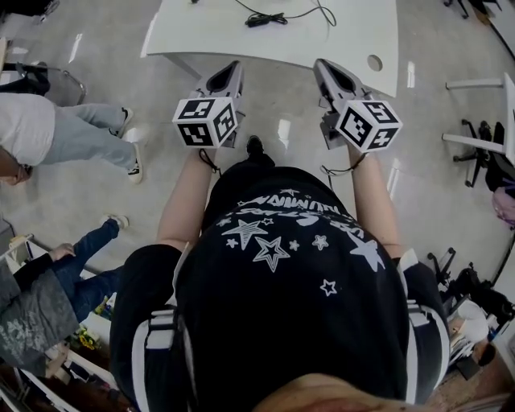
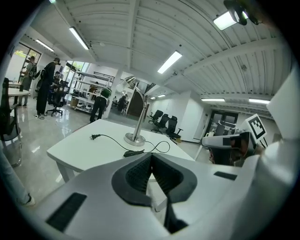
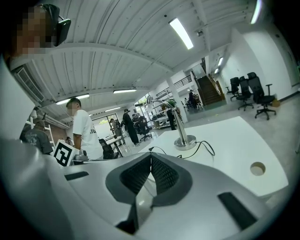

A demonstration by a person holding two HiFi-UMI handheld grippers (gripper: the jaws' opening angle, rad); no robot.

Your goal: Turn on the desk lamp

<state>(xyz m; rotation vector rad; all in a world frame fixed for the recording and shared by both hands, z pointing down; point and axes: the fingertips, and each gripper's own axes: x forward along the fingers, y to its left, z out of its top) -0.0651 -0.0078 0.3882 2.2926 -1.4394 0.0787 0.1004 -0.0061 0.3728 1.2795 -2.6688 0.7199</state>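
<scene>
A silver desk lamp [image 2: 136, 112] stands on a white table [image 2: 79, 150], on a round base [image 2: 135, 138] with its head bent over. Its black cable runs to a loose plug [image 2: 95, 137] and an inline switch [image 2: 134, 153] near the table's front edge. The right gripper view shows the same lamp [image 3: 179, 123] farther off. In the head view only the cable [image 1: 265, 18] shows on the table [image 1: 201, 36]. My left gripper [image 1: 234, 67] and right gripper [image 1: 323, 66] hang side by side short of the table edge. Both are shut and hold nothing.
The table has a round cable hole [image 1: 374, 62] near its right front corner. People stand and sit at the left [image 1: 48, 129], and one in a white shirt [image 3: 84, 131] is beside me. Office chairs [image 1: 483, 153] stand at the right.
</scene>
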